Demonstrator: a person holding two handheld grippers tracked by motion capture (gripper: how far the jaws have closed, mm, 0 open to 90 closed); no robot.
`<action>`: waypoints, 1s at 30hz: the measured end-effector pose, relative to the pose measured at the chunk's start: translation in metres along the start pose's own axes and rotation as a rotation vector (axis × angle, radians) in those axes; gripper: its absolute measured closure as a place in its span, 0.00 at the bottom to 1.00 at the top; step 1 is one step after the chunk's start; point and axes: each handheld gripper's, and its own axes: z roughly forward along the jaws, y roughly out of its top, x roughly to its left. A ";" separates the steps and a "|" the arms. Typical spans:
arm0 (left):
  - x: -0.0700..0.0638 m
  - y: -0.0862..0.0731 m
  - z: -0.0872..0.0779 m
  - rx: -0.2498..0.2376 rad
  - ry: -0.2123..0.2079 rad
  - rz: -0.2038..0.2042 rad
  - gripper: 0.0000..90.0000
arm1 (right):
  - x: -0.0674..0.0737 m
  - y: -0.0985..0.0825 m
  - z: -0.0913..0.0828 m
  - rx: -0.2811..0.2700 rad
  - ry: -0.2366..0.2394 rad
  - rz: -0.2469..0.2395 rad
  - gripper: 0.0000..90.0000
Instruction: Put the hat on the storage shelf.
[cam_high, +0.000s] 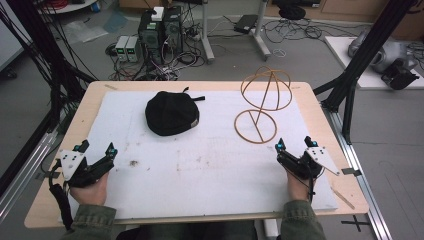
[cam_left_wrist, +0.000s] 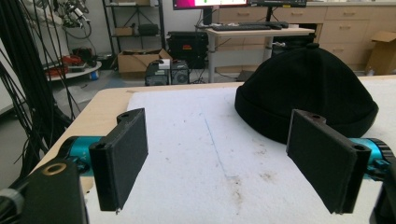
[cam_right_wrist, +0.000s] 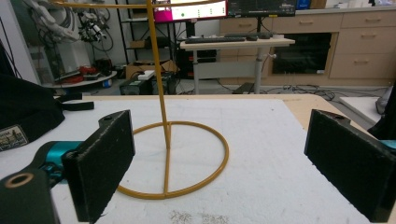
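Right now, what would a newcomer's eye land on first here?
The black cap lying on the white mat, left of centre. To its right stands the yellow wire hat stand, ring base on the mat and dome frame on top. Near the front edge, the left hand-held gripper and right hand-held gripper both have their jaws open and empty.
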 end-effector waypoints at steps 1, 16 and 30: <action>-0.001 0.000 0.000 0.002 -0.004 0.001 0.23 | 0.000 0.000 0.000 0.002 0.002 0.003 0.09; -0.008 0.018 0.014 0.065 -0.118 -0.002 0.22 | 0.000 0.000 0.001 0.004 -0.001 0.001 0.09; -0.031 0.049 0.050 0.094 -0.183 0.055 0.19 | 0.002 -0.001 0.005 0.016 0.027 0.010 0.09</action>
